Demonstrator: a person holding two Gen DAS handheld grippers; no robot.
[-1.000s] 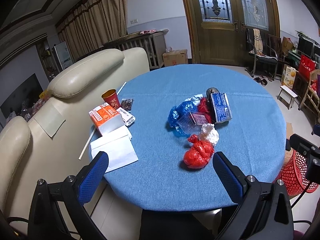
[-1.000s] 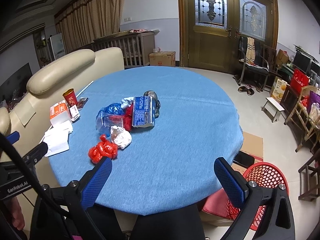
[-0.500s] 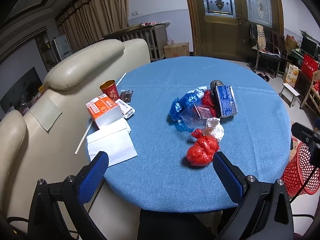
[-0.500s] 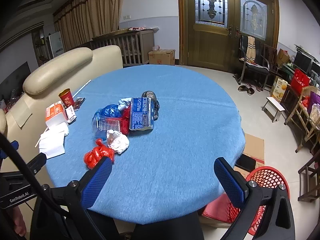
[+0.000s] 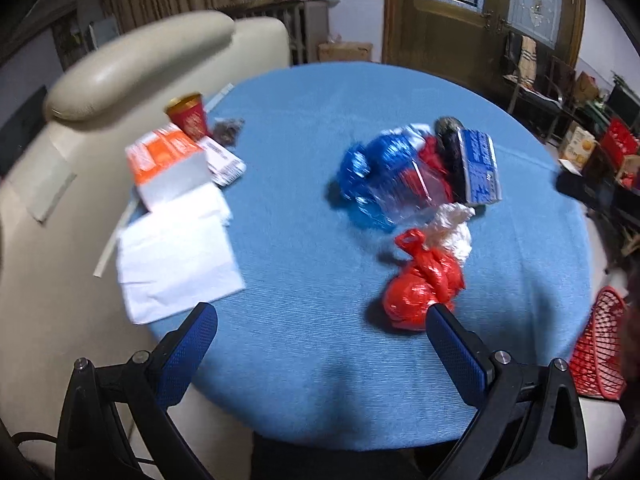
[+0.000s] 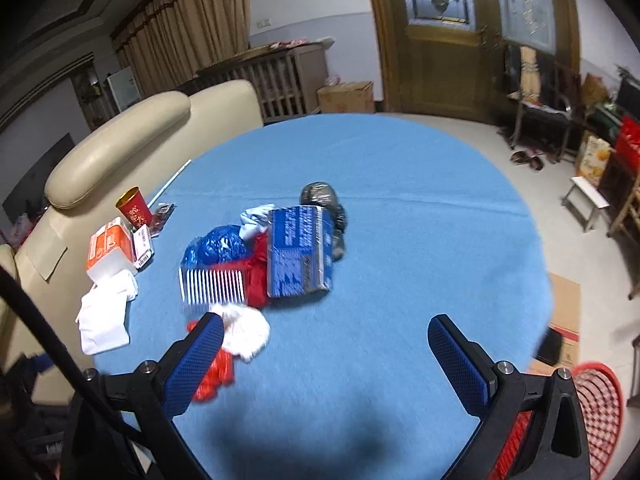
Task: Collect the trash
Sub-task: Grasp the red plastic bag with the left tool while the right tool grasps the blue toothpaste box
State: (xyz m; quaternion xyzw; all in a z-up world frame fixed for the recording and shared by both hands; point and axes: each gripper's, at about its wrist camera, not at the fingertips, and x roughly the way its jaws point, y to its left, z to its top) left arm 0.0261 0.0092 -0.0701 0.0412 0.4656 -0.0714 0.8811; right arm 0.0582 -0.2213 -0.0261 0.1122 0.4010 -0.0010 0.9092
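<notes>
Glossy crinkled red plastic bag (image 5: 422, 294) on matt woven blue tablecloth (image 5: 312, 360).

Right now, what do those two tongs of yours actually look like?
Both look alike: the left tongs and right tongs have black angular frames with silver bolts and two flat fingers faced with textured blue pads. A black cable crosses the right view.

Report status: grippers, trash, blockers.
Left gripper and right gripper open, empty. Red bag nearest, trash pile untouched on table. Path unobstructed.
</notes>
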